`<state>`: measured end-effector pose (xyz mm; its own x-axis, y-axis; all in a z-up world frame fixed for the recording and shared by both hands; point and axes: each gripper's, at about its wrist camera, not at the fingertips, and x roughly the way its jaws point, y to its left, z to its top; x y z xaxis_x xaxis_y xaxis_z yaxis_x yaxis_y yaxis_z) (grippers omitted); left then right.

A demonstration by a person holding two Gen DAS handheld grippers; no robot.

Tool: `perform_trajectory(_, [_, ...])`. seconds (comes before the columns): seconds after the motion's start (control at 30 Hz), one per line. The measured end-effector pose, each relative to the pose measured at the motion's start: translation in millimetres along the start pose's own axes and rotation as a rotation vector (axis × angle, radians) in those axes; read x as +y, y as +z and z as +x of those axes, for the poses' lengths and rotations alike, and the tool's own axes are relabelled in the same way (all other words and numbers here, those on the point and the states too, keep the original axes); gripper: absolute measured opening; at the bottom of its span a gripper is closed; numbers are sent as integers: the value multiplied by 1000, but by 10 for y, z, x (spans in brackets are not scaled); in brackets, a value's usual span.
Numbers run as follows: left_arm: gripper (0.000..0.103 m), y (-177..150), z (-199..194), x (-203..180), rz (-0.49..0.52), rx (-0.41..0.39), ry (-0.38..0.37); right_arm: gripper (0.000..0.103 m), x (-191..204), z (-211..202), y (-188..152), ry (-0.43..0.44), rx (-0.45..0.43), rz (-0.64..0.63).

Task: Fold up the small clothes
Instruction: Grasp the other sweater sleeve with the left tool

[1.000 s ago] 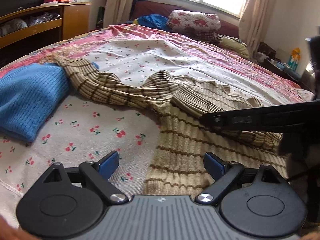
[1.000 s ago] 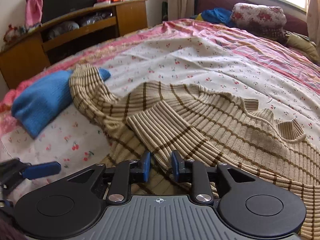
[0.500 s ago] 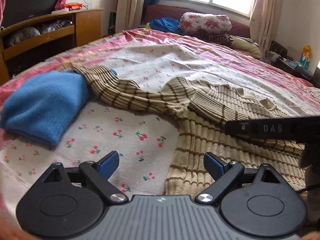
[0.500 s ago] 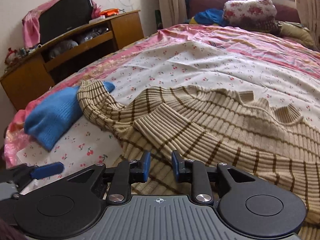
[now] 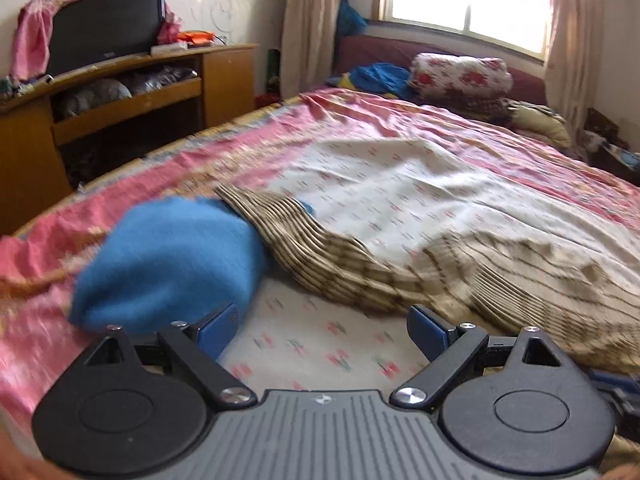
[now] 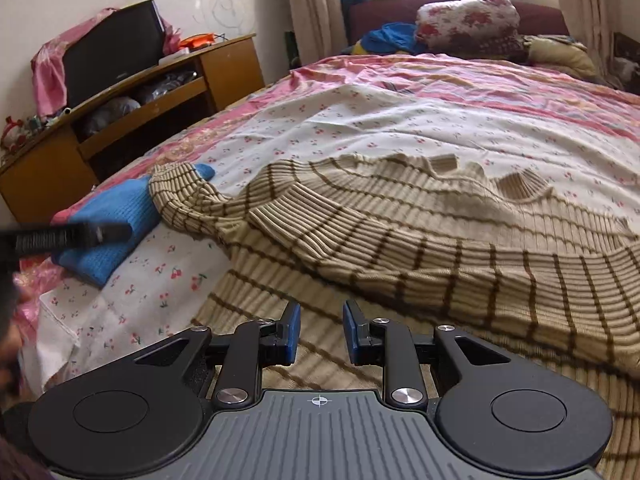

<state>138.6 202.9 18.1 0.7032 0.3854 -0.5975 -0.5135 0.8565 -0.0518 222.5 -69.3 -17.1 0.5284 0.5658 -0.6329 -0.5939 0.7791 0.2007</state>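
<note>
A beige ribbed sweater with brown stripes (image 6: 420,240) lies spread on the cherry-print sheet, one sleeve folded across its body. It also shows in the left wrist view (image 5: 460,280). A folded blue knit garment (image 5: 168,264) lies to its left, touching the sweater's cuff; it also shows in the right wrist view (image 6: 108,232). My left gripper (image 5: 320,330) is open and empty, above the sheet between the blue garment and the sweater. My right gripper (image 6: 320,330) is partly open and empty, just above the sweater's lower body.
A wooden TV stand (image 5: 120,92) with a television stands beyond the bed's left edge. Folded blankets and pillows (image 6: 468,24) lie at the bed's head under the window. The pink bedspread (image 5: 360,132) stretches beyond the sheet.
My left gripper has swung left and back, toward the blue garment. My right gripper has opened a little and pulled back over the sweater's lower body.
</note>
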Motion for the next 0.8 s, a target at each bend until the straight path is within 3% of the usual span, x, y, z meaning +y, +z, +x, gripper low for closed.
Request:
perform_trajectory(0.4, [83,685,896,558,-135,43,83,25,-3,178,-55,36,0,52])
perform_trajectory(0.5, [80,778,1094,666,-199,69,58,25,23,210,-35,55,1,60])
perform_trajectory(0.73, [71,873,1514,692,-211,149,107,25,40,292,-4,84,7,85])
perform_trajectory(0.8, [63,885,1595,694,-214,165,112,25,31,302,-4,90,7,95])
